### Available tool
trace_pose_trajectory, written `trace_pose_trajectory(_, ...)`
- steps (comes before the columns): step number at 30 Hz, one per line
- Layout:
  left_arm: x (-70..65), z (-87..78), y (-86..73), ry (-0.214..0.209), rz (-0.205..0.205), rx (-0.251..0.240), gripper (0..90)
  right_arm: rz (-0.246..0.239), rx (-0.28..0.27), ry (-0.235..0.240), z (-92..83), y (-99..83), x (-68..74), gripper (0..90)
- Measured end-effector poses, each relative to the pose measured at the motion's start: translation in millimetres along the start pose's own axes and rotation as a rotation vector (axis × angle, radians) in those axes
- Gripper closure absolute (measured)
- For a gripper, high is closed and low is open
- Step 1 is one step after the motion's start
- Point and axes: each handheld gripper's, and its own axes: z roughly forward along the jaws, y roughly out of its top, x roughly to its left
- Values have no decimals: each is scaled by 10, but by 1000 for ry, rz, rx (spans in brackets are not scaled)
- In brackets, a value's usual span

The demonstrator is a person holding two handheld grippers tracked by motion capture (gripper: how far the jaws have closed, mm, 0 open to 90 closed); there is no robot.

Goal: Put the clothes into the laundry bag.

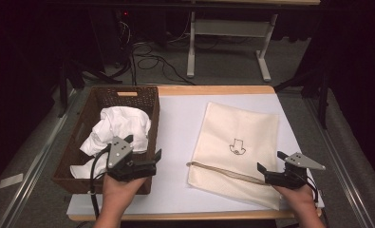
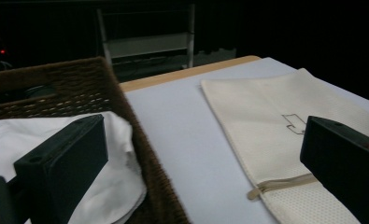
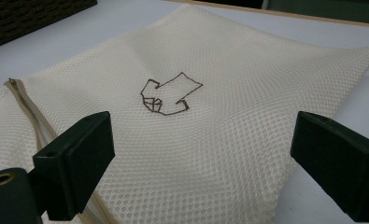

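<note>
On the white table top [image 1: 180,123] a cream mesh laundry bag [image 1: 237,137] lies flat toward the right side, its zipper [image 1: 223,169] running along the near end and a small dark outline drawing [image 1: 237,147] stitched near its middle. The right gripper [image 1: 273,167] sits at the bag's near right corner, held low in the person's right hand [image 1: 301,202]; its jaws stand wide apart, close to as wide as they go, and nothing is between them. From the right gripper view the two black jaws frame the mesh [image 3: 210,140] from just above, with the drawing [image 3: 169,94] ahead of them and the zipper [image 3: 25,105] off to the left side; whether the jaw tips touch the fabric cannot be told. To the left of the bag stands a brown woven basket [image 1: 88,118] with a rumpled white cloth [image 1: 116,128] lying inside it. The left gripper [image 1: 145,152] is held by the person's left hand [image 1: 121,187] over the basket's near right corner, raised above the rim, its jaws also spread wide and holding nothing. In the left gripper view one jaw stands in front of the white cloth [image 2: 121,186] and the basket wall [image 2: 79,84], and the other in front of the mesh bag [image 2: 261,121], with bare table [image 2: 187,130] showing between them and the zipper's end [image 2: 254,192] just beside the right-hand jaw. Basket and bag lie apart, a strip of bare table between them.
</note>
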Motion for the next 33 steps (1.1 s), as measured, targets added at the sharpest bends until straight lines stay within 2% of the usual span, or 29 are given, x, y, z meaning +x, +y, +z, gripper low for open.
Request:
trace_pose_trajectory(3,133,-79,-18,33,-28,-12,19,-1,8,-1,-7,-13,-16,67)
trace_pose_trajectory(10,357,-208,-47,92,-57,-18,24,-5,11,-20,-50,-52,-96,67)
trace_pose_trajectory(14,422,-248,-63,169,-20,-2,26,4,6,-36,-100,-82,-164,67)
trace_pose_trajectory(16,442,-249,-75,166,-31,-3,27,10,7,-40,-120,-105,-192,67)
trace_pose_trajectory(19,435,-213,-96,163,-27,6,29,16,11,-45,-123,-122,-222,67)
trace_pose_trajectory(23,433,-195,-104,151,-35,3,29,16,1,-44,-125,-118,-215,67)
trace_pose_trajectory(28,412,-201,-21,143,-48,-16,36,19,3,-41,-118,-115,-198,75)
trace_pose_trajectory(33,439,-15,98,138,-47,35,26,32,0,-31,-133,-113,-194,83)
